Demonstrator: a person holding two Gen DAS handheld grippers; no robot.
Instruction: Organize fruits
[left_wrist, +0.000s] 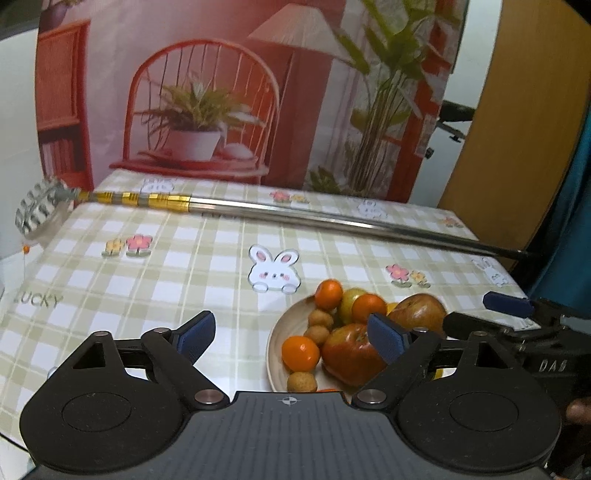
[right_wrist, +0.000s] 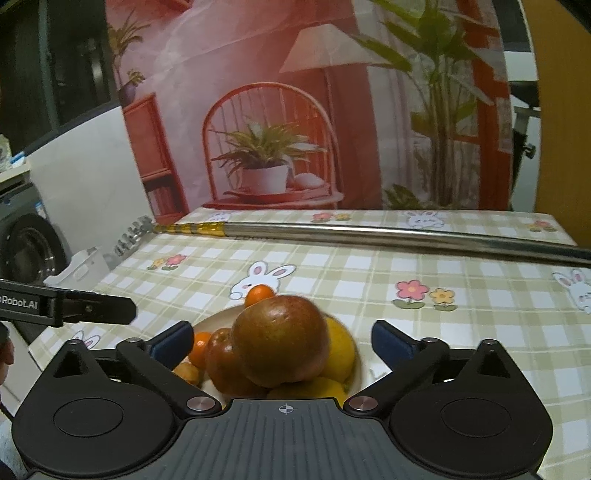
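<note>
Right hand-held gripper open over plate; apple hides fruit.

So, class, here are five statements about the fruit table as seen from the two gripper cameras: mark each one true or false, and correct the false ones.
1. The fruit is heaped on a plate. True.
2. The left gripper is clamped on a mandarin. False: its jaws stand open and hold nothing.
3. A metal pole lies across the far part of the table. True.
4. The right gripper is shut. False: it is open, with the brownish apple in front of it.
5. The tablecloth is plain white. False: it is checked, with rabbits and flowers.
</note>
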